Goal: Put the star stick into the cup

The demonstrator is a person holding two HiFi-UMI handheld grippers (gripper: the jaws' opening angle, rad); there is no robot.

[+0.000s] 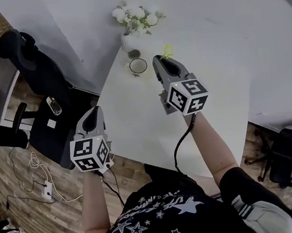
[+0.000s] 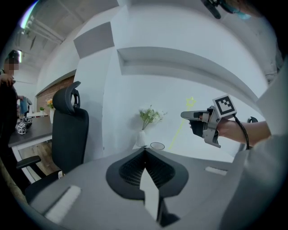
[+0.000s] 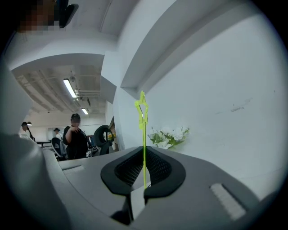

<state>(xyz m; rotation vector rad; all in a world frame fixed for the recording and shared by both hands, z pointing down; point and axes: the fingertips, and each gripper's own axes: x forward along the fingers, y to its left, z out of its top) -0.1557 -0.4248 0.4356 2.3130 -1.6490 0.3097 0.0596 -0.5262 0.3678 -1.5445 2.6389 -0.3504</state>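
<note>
My right gripper [image 1: 160, 58] is raised over the far part of the white table [image 1: 214, 97], shut on a thin yellow-green star stick [image 1: 167, 50]. In the right gripper view the star stick [image 3: 144, 148] rises upright from between the jaws, star end on top. The glass cup [image 1: 138, 65] stands on the table just left of that gripper's tip, in front of a white vase [image 1: 126, 42]. My left gripper [image 1: 95, 110] hovers at the table's left edge, shut with nothing in it. From the left gripper view the cup [image 2: 157, 145] is ahead, with the right gripper [image 2: 185, 115] up to its right.
White flowers [image 1: 136, 16] fill the vase beside the cup. A black office chair [image 1: 34, 59] stands left of the table, and another chair [image 1: 283, 158] is at the right. Cables and a power strip [image 1: 45, 190] lie on the wooden floor. People stand far off in the room [image 3: 76, 139].
</note>
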